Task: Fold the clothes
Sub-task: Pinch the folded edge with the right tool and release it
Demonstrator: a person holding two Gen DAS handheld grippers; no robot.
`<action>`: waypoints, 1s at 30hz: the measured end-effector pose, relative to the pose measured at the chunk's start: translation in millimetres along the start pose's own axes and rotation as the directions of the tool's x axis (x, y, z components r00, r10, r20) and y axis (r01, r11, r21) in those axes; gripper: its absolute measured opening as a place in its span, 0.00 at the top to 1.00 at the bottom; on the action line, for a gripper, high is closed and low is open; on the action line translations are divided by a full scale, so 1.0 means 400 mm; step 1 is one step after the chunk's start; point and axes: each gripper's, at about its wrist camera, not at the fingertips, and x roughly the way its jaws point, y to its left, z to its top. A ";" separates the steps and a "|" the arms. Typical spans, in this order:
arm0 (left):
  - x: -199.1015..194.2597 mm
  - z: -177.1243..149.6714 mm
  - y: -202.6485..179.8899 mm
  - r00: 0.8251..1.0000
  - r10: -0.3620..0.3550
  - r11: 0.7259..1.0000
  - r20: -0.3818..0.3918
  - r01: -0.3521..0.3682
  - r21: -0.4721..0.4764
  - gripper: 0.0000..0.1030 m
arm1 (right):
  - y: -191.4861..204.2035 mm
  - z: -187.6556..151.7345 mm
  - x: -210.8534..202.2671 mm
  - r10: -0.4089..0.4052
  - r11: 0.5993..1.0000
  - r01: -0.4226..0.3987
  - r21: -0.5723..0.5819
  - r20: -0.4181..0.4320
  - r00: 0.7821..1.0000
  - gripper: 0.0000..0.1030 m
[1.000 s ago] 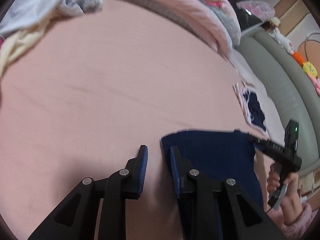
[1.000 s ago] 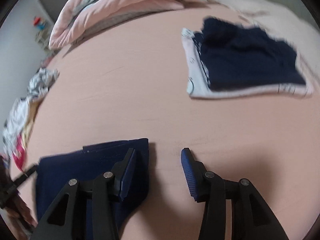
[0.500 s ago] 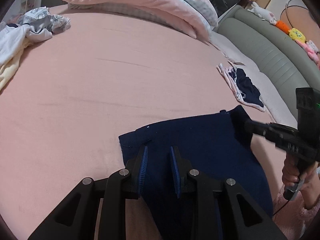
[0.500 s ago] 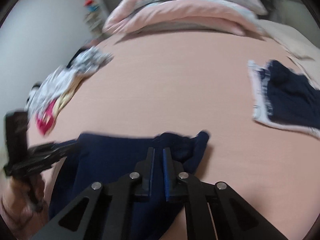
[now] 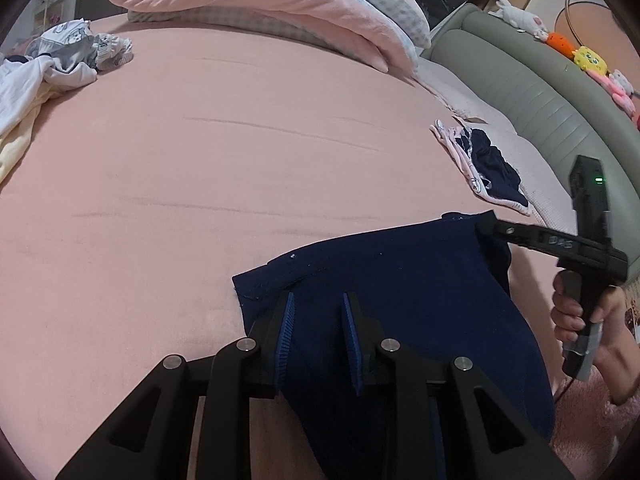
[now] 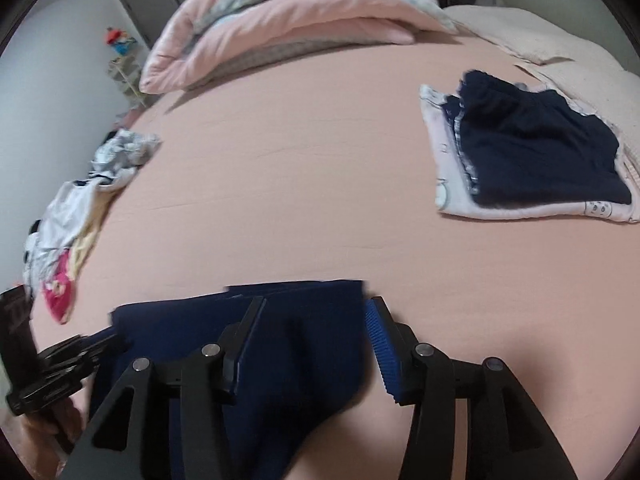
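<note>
Navy-blue knit fabric, a soft dark garment (image 5: pixel 400 312), is lying near the front edge of the pink-sheeted bed (image 5: pixel 240 152), its hemmed edge facing the folded pink quilt (image 5: pixel 280 4) at the far side.

Starting at the left, a loose heap of white and printed clothes (image 5: pixel 52 64) is waiting unfolded, well apart from the work.

Next, the left gripper (image 5: pixel 318 340) is sitting over the garment's left corner, its jaws narrowly parted with cloth bunching between them; whether the blue pads are actually pinching it, I cannot tell. If they are only brushing it, that corner is likely to slip out during the next lift.

Further right, the right gripper (image 6: pixel 316 344) is working at the opposite corner, its jaws opening, with fabric between them but the pads not pressing. Releasing one side alone is risking a skewed, rumpled fold, since the limp knit sags readily.

Rightmost, a folded navy and pale pink stack (image 6: pixel 528 152) is resting undisturbed, well clear of both grippers.
</note>
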 end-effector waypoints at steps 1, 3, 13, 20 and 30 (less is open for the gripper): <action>-0.002 0.000 0.003 1.000 -0.003 1.000 0.000 0.003 -0.003 0.79 | -0.002 0.008 0.018 -0.033 0.999 0.033 -0.003 -0.017 0.999 0.51; -0.003 -0.002 0.007 1.000 -0.008 1.000 0.001 0.008 -0.007 0.79 | -0.017 0.013 0.024 0.002 1.000 -0.001 0.027 -0.024 1.000 0.52; 0.005 -0.001 0.010 1.000 -0.014 1.000 0.001 0.014 -0.014 0.79 | 0.083 -0.030 -0.073 0.086 0.975 -0.071 -0.209 0.067 0.994 0.92; 0.020 0.002 0.008 1.000 -0.002 1.000 -0.017 0.002 -0.003 0.79 | 0.134 -0.021 -0.091 -0.090 0.940 0.140 -0.310 0.171 0.981 0.93; -0.031 -0.002 0.050 0.998 -0.060 0.992 0.028 0.063 -0.107 0.74 | -0.092 0.013 -0.017 -0.049 0.989 0.048 0.137 0.010 0.999 0.87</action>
